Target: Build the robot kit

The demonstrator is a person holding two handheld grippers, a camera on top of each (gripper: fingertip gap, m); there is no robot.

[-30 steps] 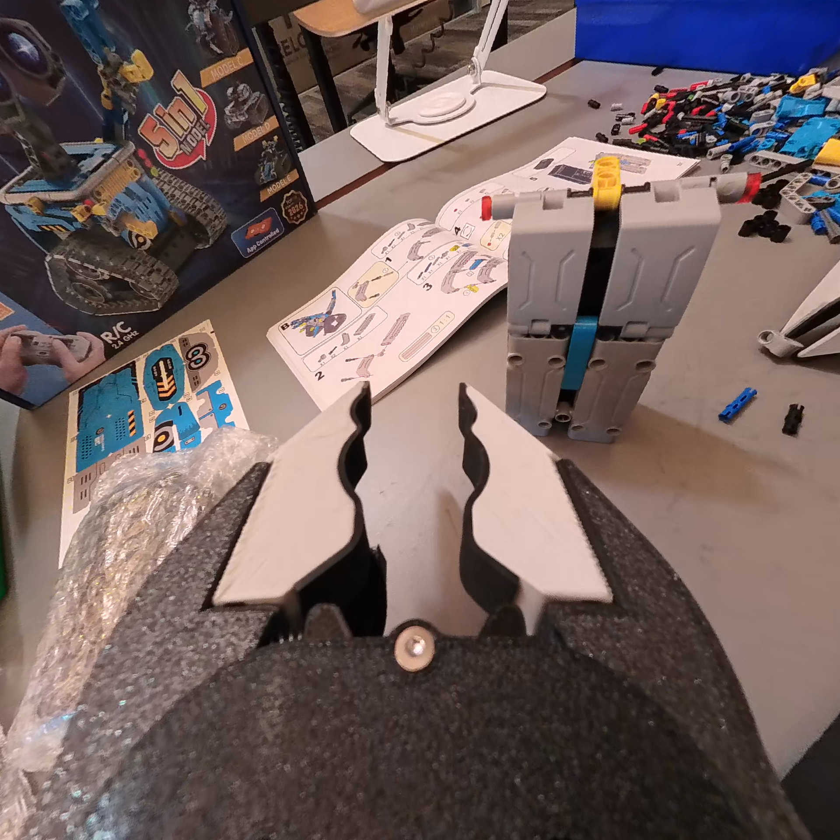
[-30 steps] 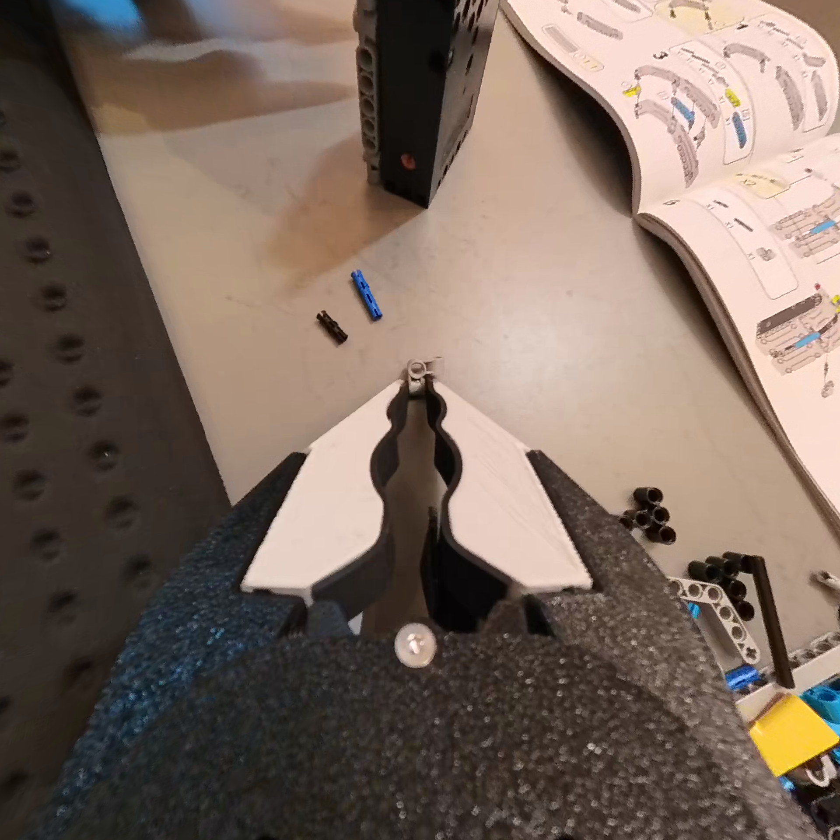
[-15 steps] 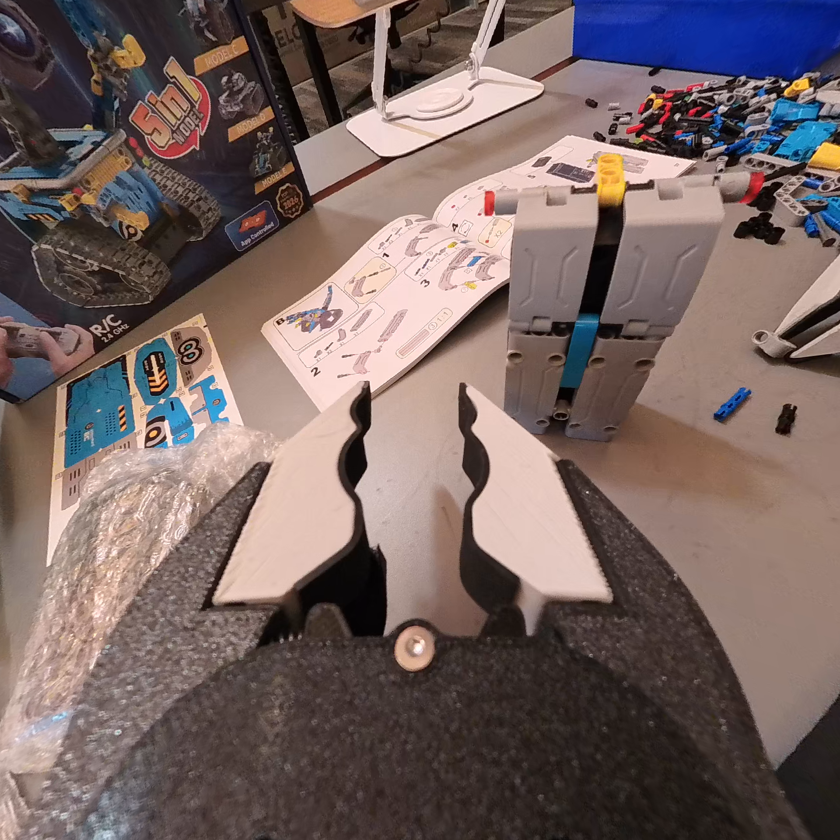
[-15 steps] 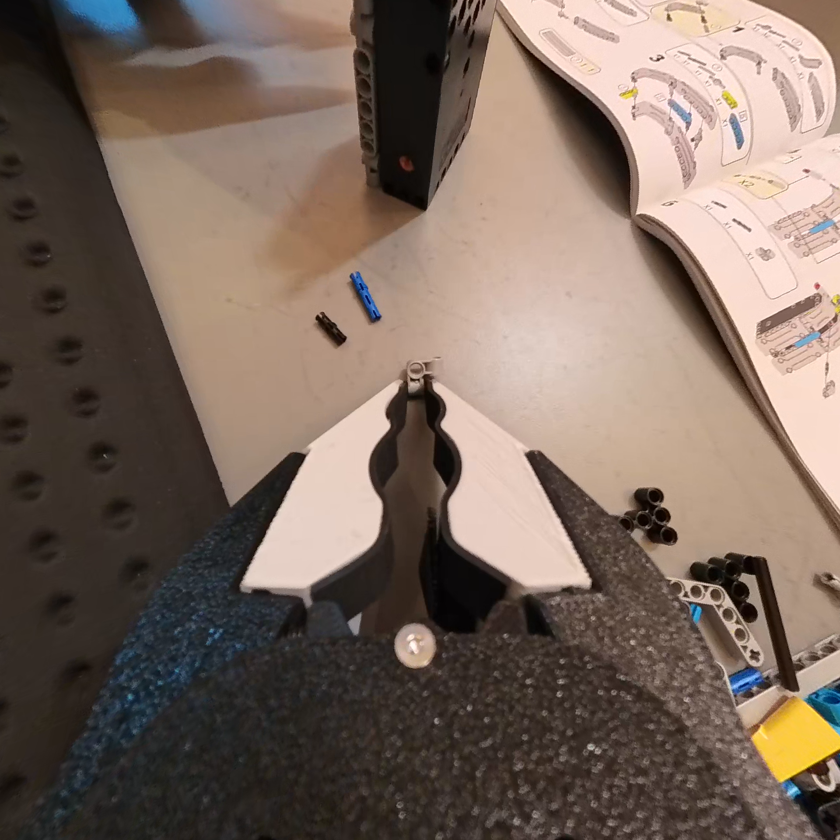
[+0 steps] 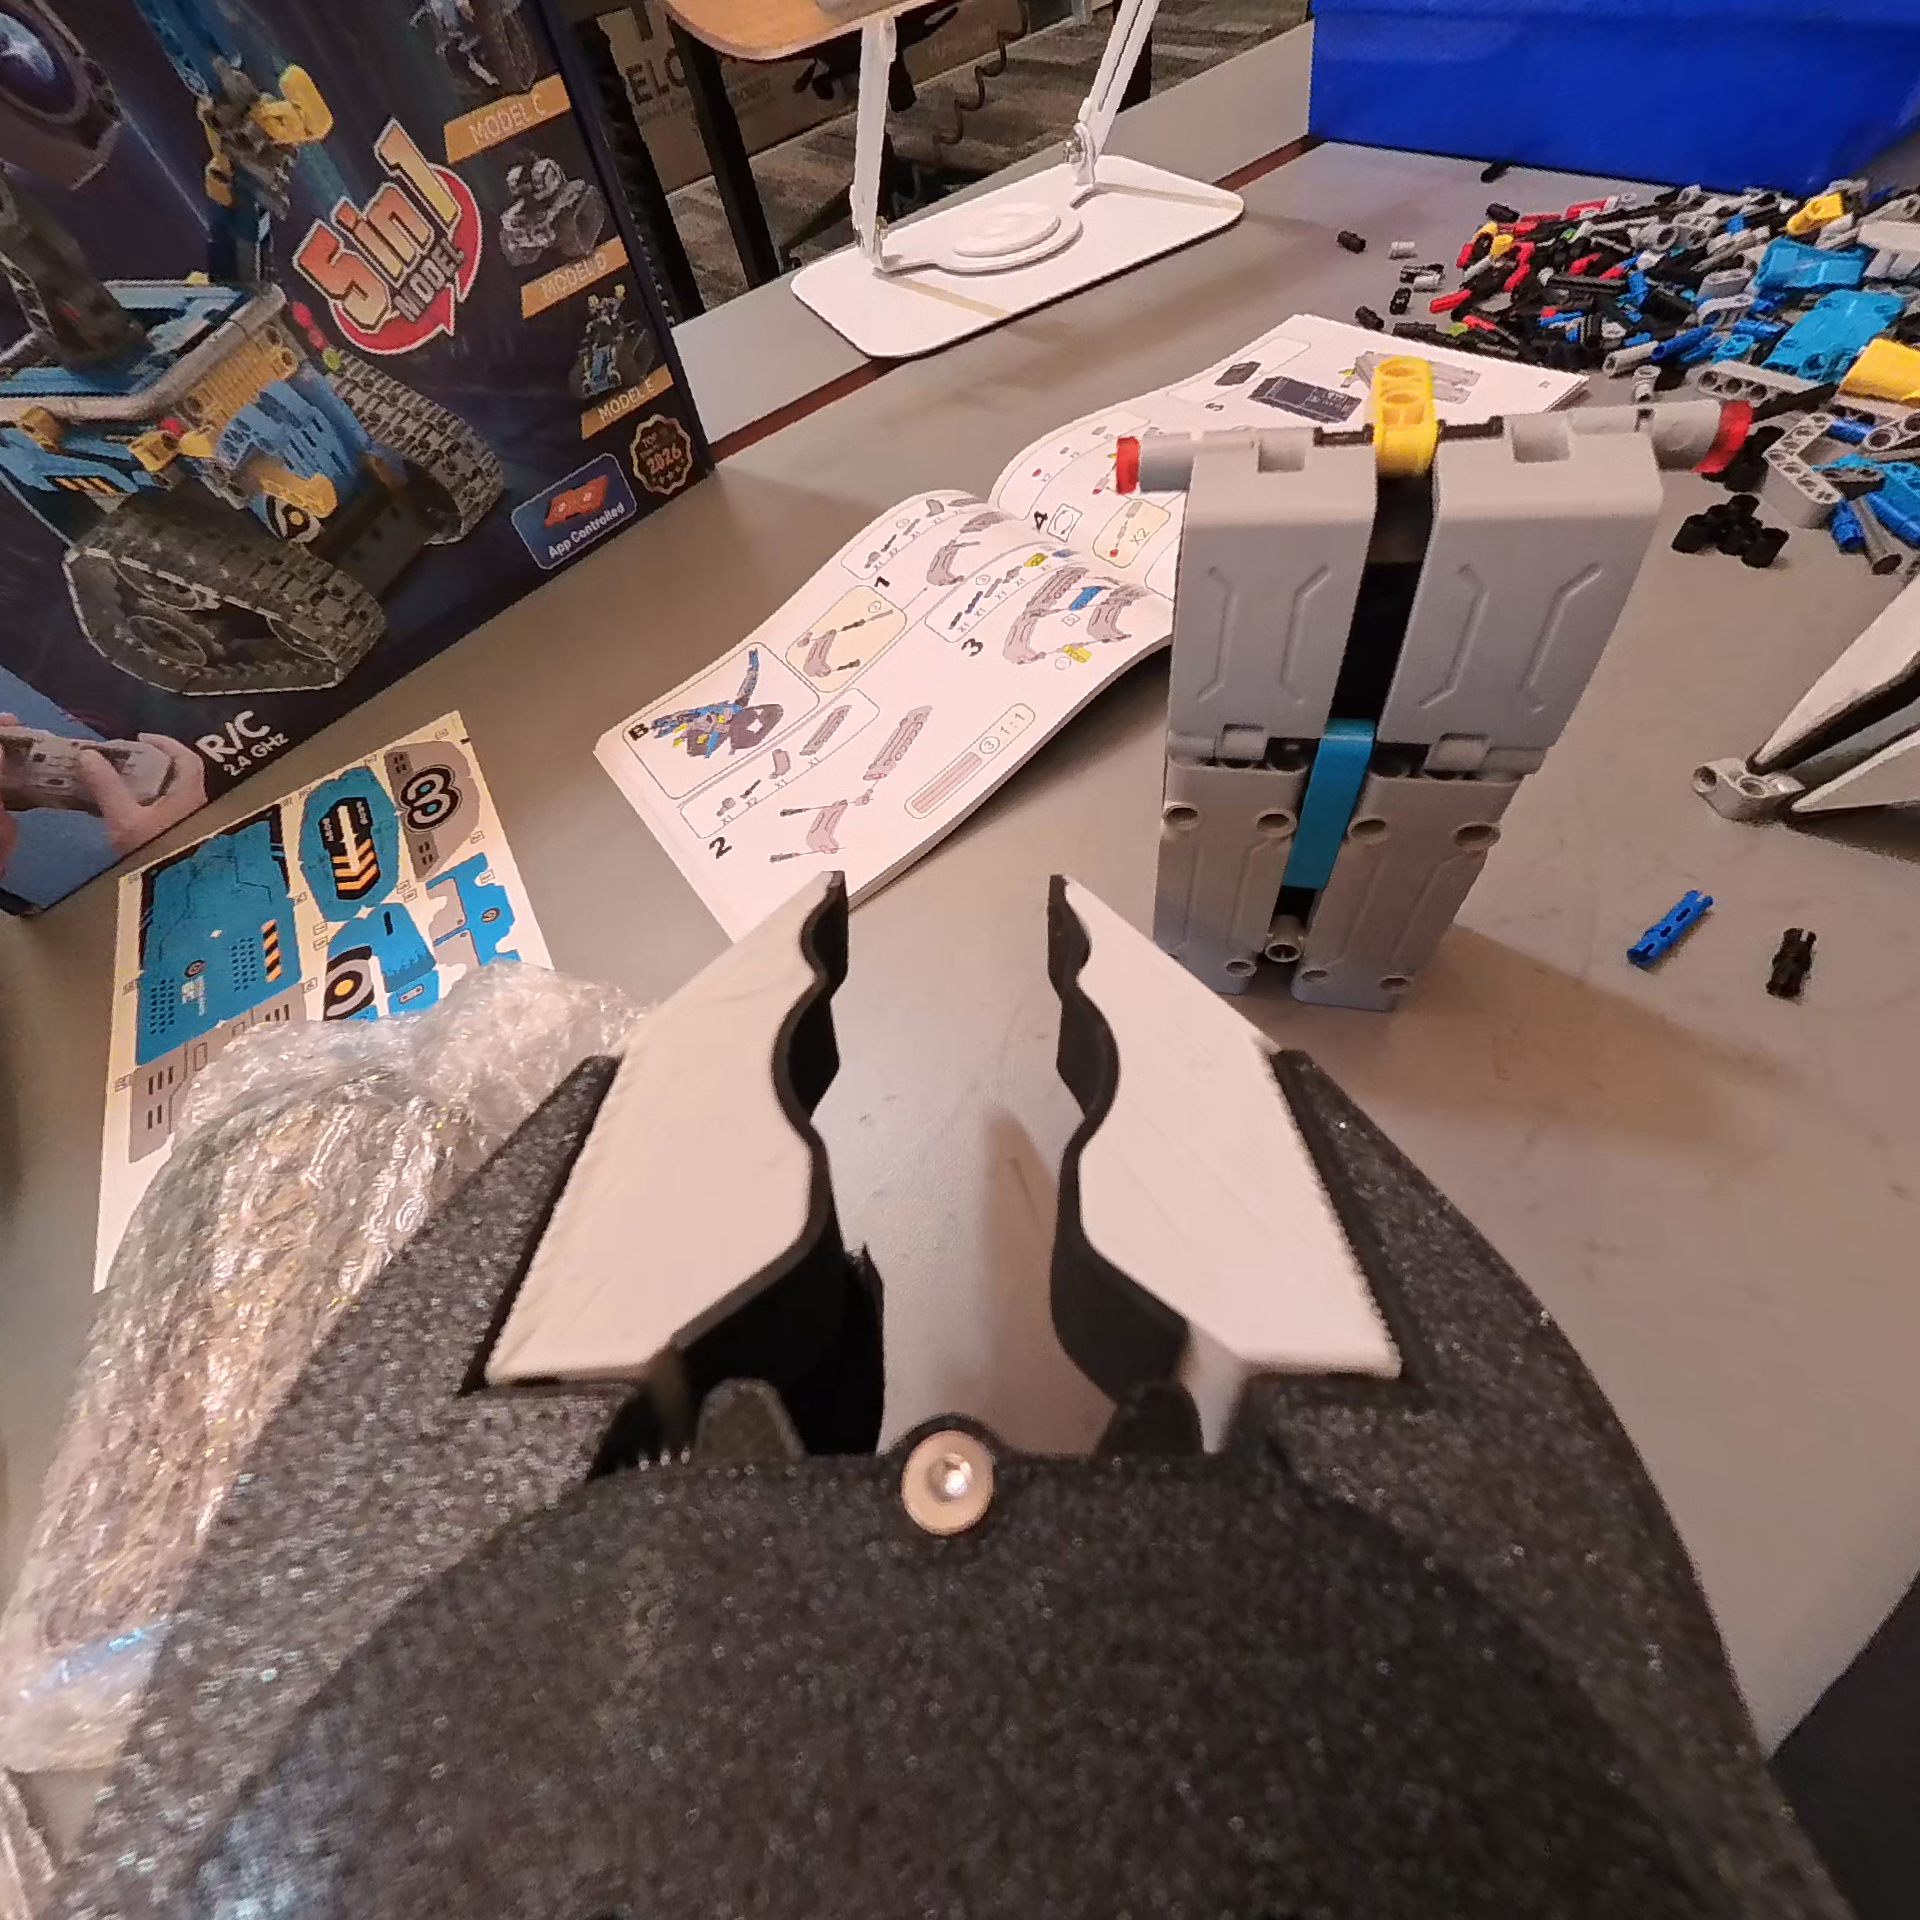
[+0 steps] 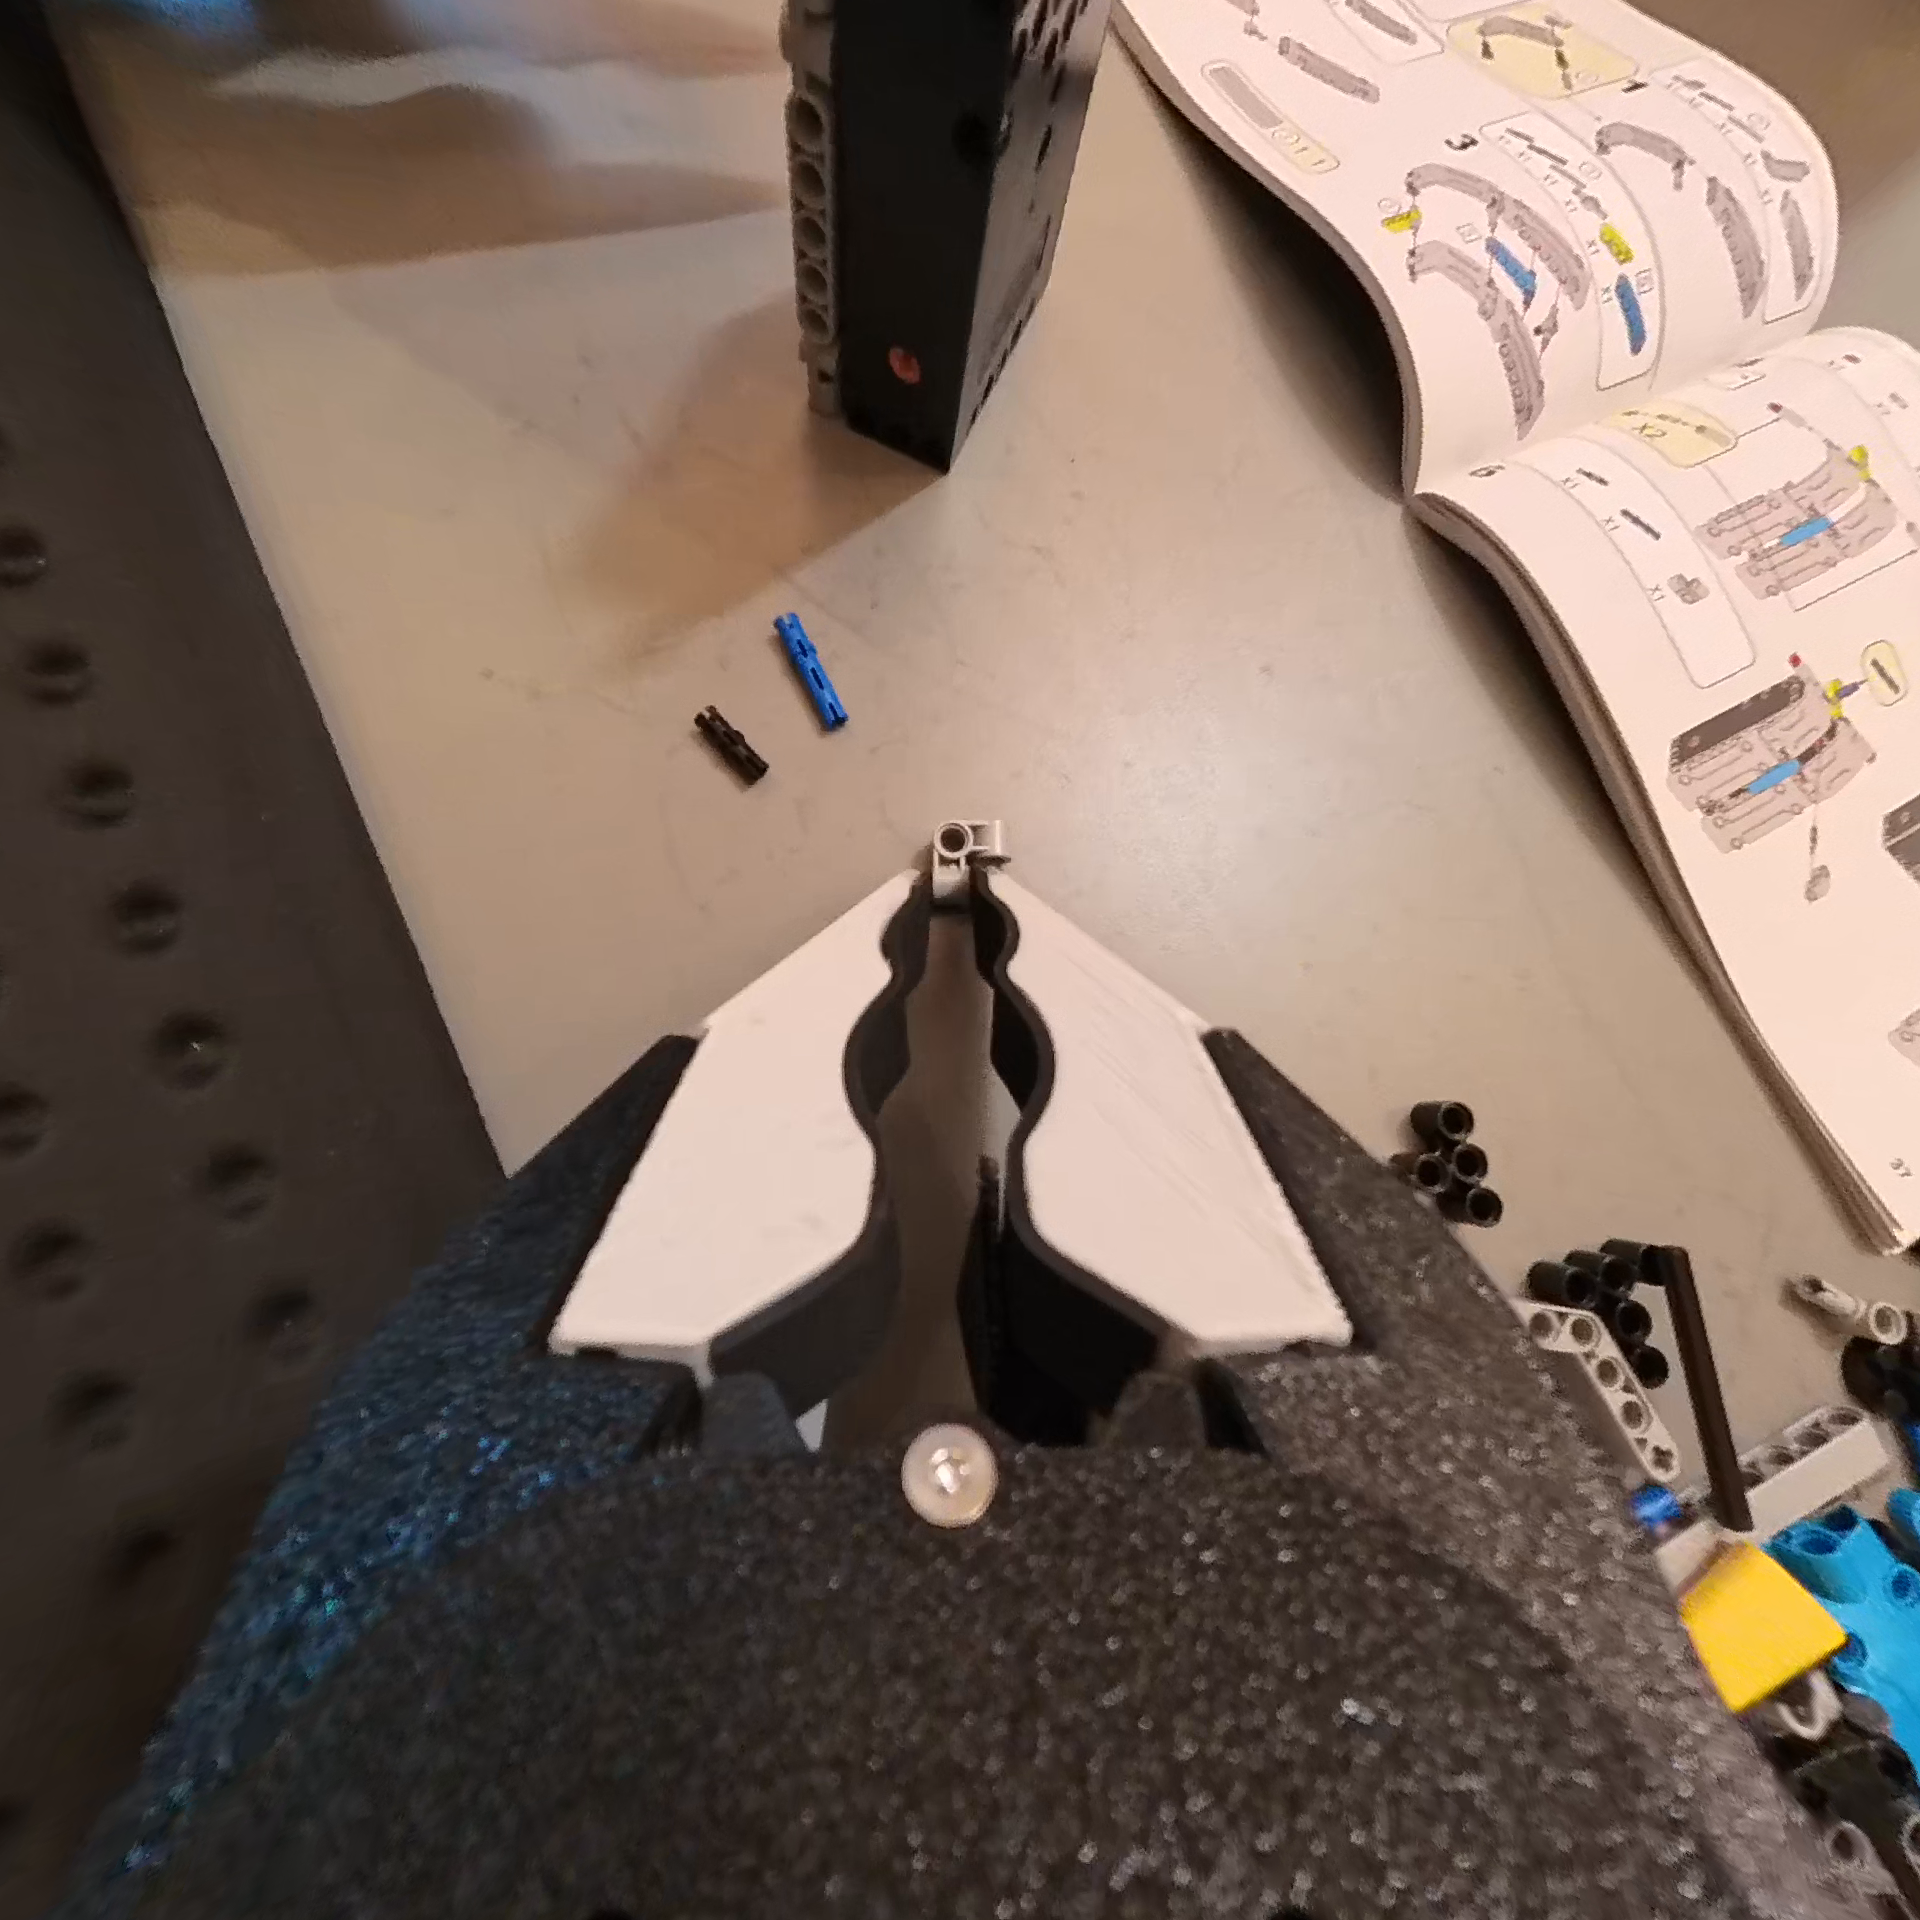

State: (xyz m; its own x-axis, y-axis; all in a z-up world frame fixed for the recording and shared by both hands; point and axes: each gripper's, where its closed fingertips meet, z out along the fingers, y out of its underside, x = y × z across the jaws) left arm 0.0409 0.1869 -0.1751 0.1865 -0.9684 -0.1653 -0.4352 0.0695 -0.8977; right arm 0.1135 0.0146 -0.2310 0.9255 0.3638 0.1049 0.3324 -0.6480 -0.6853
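Note:
My left gripper (image 5: pixel 943 904) is open and empty above the grey table, left of and short of an upright grey block assembly (image 5: pixel 1382 717) with a blue strip and a yellow connector on top. My right gripper (image 6: pixel 961 878) is shut on a small grey connector piece (image 6: pixel 964 844) and holds it just above the table. It also shows at the right edge of the left wrist view (image 5: pixel 1756 784). A blue pin (image 6: pixel 810 670) and a black pin (image 6: pixel 730 743) lie beyond the right gripper's tips. The assembly shows from its dark side in the right wrist view (image 6: pixel 925 208).
An open instruction booklet (image 5: pixel 935 686) lies behind the assembly. A sticker sheet (image 5: pixel 301 914) and bubble wrap (image 5: pixel 260 1195) lie at left, a toy box (image 5: pixel 260 416) stands behind. A pile of loose parts (image 5: pixel 1714 281) and a white lamp base (image 5: pixel 1008 249) lie far off. Some 20 cm of space lies between my two pairs of fingers. To reach the black pin (image 6: pixel 730 743) in a straight line is about 4 cm for my right fingers, about 15 cm for my left. Seen from the left wrist view (image 5: pixel 1792 962) as well.
The left gripper has shifted slightly, so the scene has slid a little in its view. The right gripper still holds the small grey piece in about the same place.

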